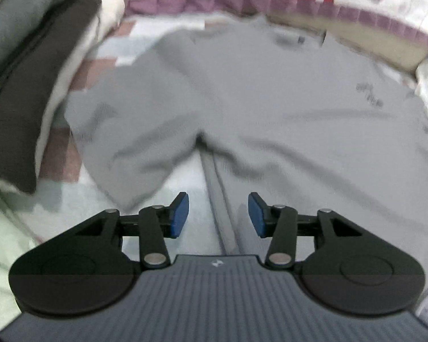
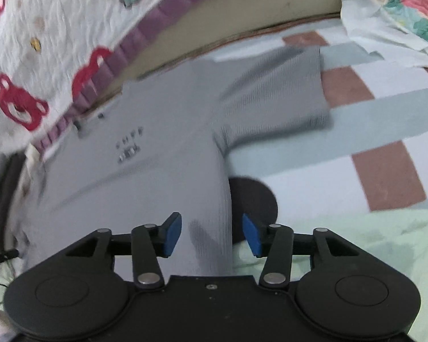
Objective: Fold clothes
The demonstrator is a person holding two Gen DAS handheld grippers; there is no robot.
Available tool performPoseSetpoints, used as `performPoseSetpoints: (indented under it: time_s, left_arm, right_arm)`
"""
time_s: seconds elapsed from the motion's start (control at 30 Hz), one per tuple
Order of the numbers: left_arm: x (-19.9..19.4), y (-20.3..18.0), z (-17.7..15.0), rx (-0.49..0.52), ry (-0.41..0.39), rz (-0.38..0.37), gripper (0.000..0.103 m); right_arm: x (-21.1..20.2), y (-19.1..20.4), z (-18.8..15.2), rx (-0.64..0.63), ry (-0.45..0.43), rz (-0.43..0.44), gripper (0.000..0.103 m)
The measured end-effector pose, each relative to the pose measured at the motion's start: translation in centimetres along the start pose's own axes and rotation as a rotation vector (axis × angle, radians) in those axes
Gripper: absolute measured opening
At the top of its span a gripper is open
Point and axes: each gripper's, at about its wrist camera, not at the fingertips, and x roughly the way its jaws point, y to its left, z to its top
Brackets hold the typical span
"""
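Grey T-shirt (image 1: 256,99) lies spread flat on the checked bed (image 2: 385,131), both our left tongs (image 1: 218,215) and right tongs (image 2: 212,235) parted and empty above it, so next we grip a sleeve (image 2: 274,94) and fold inward.

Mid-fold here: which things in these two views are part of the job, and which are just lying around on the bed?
Part of the job:
- grey T-shirt, spread flat on the checked bedsheet
- left gripper, open
- right gripper, open over the shirt's side edge

Just lying about:
- stack of folded clothes
- bear-print quilt
- floral pillow
- pale green blanket
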Motion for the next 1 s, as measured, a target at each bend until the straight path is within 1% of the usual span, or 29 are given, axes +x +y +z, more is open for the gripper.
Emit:
performPoseSetpoints:
  time_s: [0.03,0.07,0.1,0.17,0.23,0.27,0.33,0.4,0.43,0.47,0.53,0.57,0.6,0.63,0.67,0.73,0.83,0.87,0.93,0.97,1.0]
  left_arm:
    - [0.1,-0.7,-0.3,0.022,0.020,0.010,0.045]
    - [0.1,-1.3,-0.6,0.043,0.021,0.008,0.045]
    - [0.2,-1.5,-0.7,0.039,0.015,-0.002,0.045]
    - [0.6,-1.4,-0.7,0.002,0.020,-0.023,0.046]
    - [1.6,-0.8,-0.4,-0.049,0.049,-0.028,0.049]
    - [2.0,-0.5,-0.3,-0.069,0.060,-0.026,0.051]
    - [2.5,-0.3,-0.2,-0.072,0.059,-0.005,0.051]
    - [2.4,-0.5,-0.4,-0.057,0.038,-0.050,0.030]
    - [2.4,-0.5,-0.5,-0.048,0.023,-0.085,0.003]
    - [2.6,-0.4,-0.5,-0.044,0.014,-0.102,0.003]
    - [2.1,-0.2,-0.4,-0.029,-0.006,-0.091,0.002]
    - [1.5,0.0,-0.4,-0.023,-0.023,-0.088,0.003]
    - [0.9,0.3,-0.4,-0.021,-0.037,-0.088,0.002]
    - [0.3,0.8,-0.4,-0.015,-0.041,-0.085,0.003]
    - [0.0,1.2,-0.4,-0.014,-0.040,-0.084,0.003]
    - [-0.1,1.9,-0.6,-0.033,-0.015,-0.096,0.002]
    - [0.7,2.2,-0.8,-0.046,0.037,-0.107,0.002]
    - [1.1,2.4,-0.7,-0.057,0.049,-0.110,0.003]
    - [1.8,2.8,-0.7,-0.078,0.072,-0.114,0.003]
    - [2.1,3.0,-0.6,-0.090,0.081,-0.118,0.004]
    - [2.2,3.3,-0.7,-0.105,0.082,-0.127,0.004]
  right_arm:
    - [0.3,0.1,-0.3,0.022,0.018,-0.024,0.054]
    - [0.3,0.2,-0.8,0.047,0.031,-0.046,0.054]
    - [0.1,0.4,-1.3,0.057,0.028,-0.049,0.054]
    - [-0.2,0.8,-2.1,0.051,-0.002,-0.019,0.054]
    - [0.2,0.7,-2.2,0.058,0.003,-0.011,0.054]
    - [0.3,0.6,-2.1,0.066,0.006,-0.003,0.054]
    - [0.3,0.5,-1.9,0.081,0.009,0.019,0.054]
    - [0.1,0.6,-2.1,0.092,0.011,0.032,0.054]
    - [0.1,0.7,-2.2,0.087,0.009,0.029,0.054]
    - [0.1,0.8,-2.3,0.077,0.006,0.025,0.054]
    - [0.3,1.0,-2.4,0.054,-0.006,0.019,0.054]
    - [0.4,1.0,-2.5,0.051,-0.013,0.023,0.047]
    - [0.3,1.1,-2.5,0.040,-0.027,0.034,0.023]
    - [0.0,1.2,-2.5,0.025,-0.045,0.049,0.012]
    - [-0.4,1.3,-2.5,0.003,-0.060,0.048,0.011]
    - [-0.8,1.6,-2.2,-0.033,-0.063,0.011,0.010]
    - [-0.7,1.2,-1.9,-0.033,-0.038,-0.006,0.010]
    - [-0.5,1.0,-1.9,-0.027,-0.022,-0.017,0.015]
    - [0.0,0.6,-1.8,-0.016,0.007,-0.027,0.018]
    - [0.2,0.4,-1.8,-0.008,0.011,-0.015,0.026]
    - [0.4,0.2,-1.7,0.006,0.011,0.004,0.039]
